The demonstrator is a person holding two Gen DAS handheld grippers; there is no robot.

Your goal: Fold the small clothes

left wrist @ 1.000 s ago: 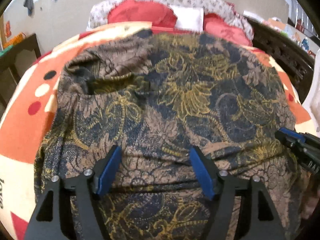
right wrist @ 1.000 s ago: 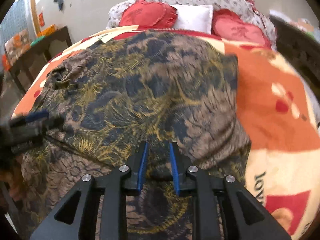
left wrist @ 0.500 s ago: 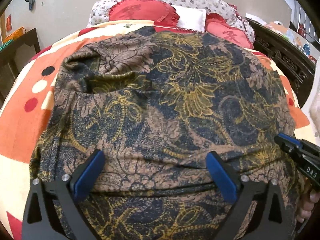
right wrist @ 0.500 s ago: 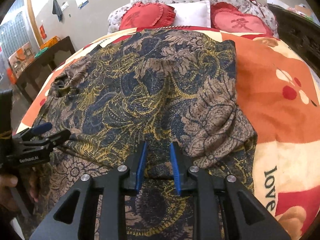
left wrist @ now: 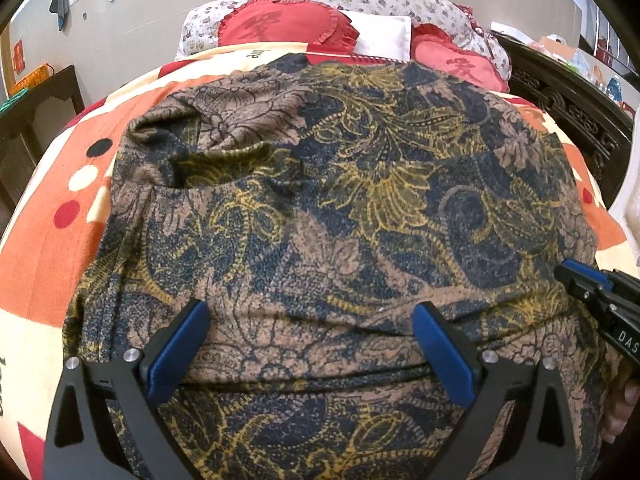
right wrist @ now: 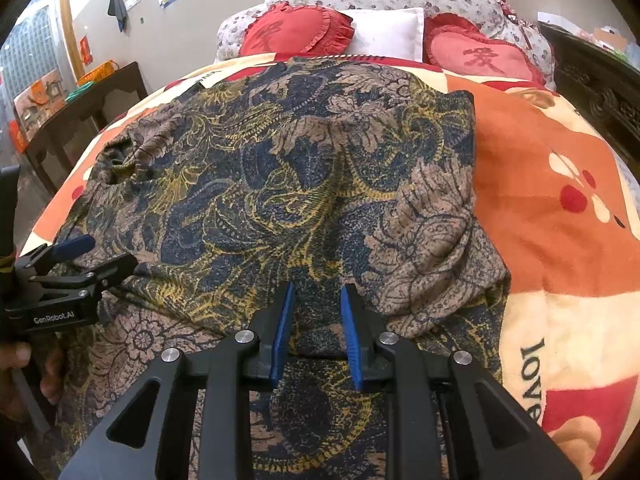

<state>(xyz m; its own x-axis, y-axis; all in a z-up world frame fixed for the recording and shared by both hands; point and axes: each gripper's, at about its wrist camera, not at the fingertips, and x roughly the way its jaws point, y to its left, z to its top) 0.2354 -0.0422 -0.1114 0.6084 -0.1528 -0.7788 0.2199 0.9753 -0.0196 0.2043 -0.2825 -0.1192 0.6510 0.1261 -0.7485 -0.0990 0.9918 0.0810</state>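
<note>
Left wrist view: our left gripper (left wrist: 310,344) spread wide, jaws just been opening, nothing pinched; patterned garment (left wrist: 340,208) lies flat under and beyond fingers, across orange blanket (left wrist: 44,264) on bed. Fold edge runs between blue pads (left wrist: 178,350). Right wrist view: our right gripper (right wrist: 316,332) narrow, a gap between its pads; fabric fold sits between them, but we cannot tell whether they bite. Garment's near hem cut off below frame. Red cushions (right wrist: 298,32) at bed head.
</note>
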